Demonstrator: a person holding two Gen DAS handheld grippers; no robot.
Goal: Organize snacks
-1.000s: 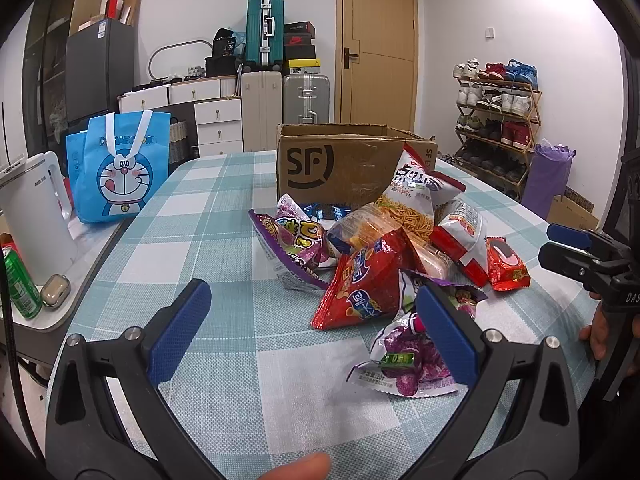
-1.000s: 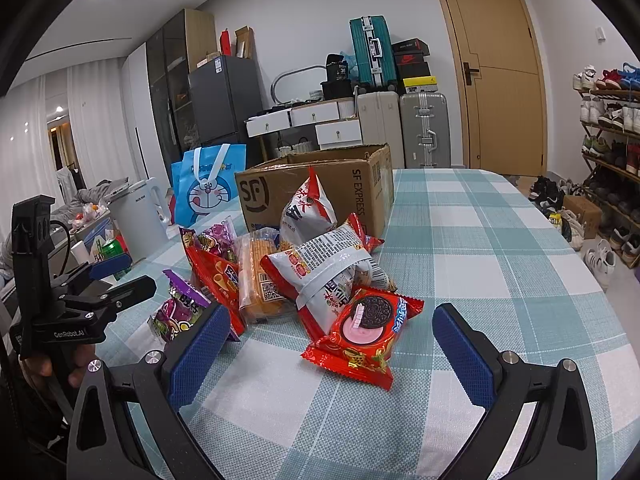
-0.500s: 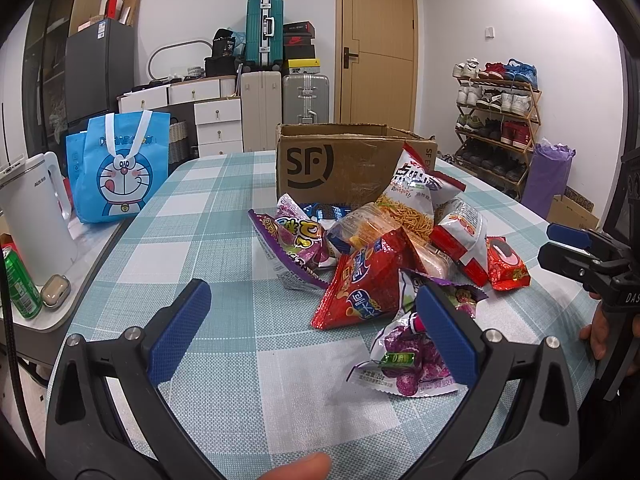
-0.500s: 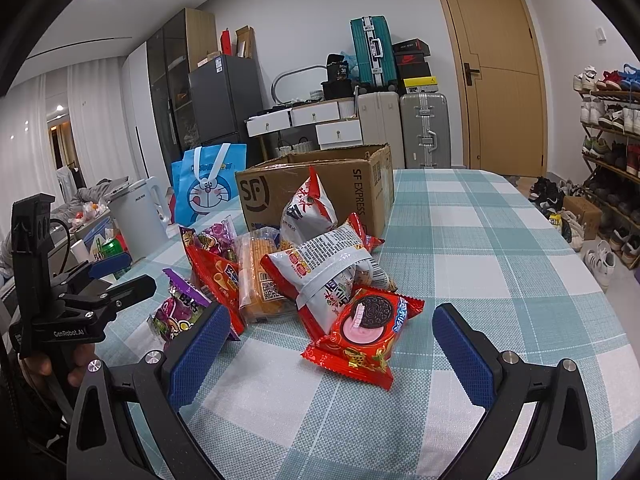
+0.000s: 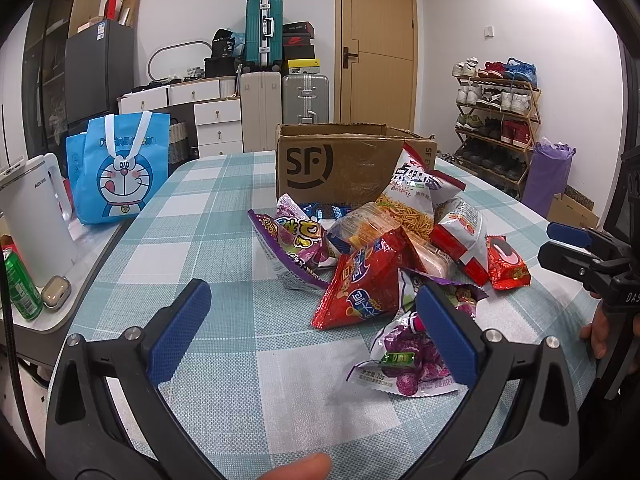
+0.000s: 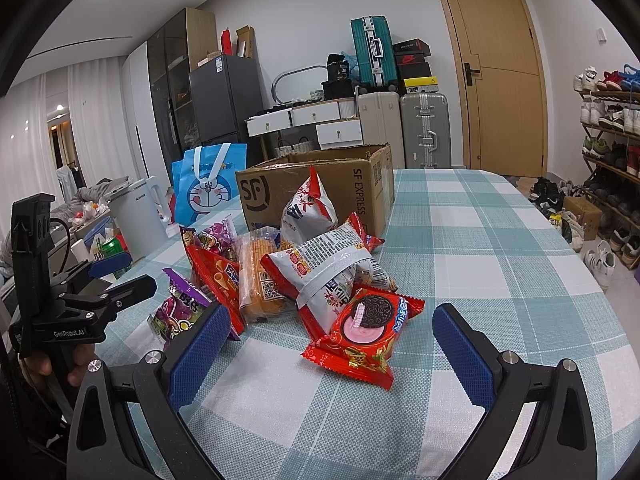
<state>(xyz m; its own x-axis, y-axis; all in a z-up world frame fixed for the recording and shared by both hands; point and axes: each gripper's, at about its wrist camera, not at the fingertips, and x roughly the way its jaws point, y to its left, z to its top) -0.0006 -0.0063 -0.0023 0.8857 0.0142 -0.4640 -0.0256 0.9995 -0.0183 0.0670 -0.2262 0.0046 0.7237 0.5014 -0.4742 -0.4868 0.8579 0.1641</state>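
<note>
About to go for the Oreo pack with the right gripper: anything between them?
Nothing visible. The Oreo pack lies at the near edge of the snack pile, with only bare tablecloth between it and the open right gripper.

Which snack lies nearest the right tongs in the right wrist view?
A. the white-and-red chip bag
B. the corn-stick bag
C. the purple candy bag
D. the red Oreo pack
D: the Oreo pack lies at the front of the pile, just ahead of the open right tongs, with the other snacks behind it.
</note>
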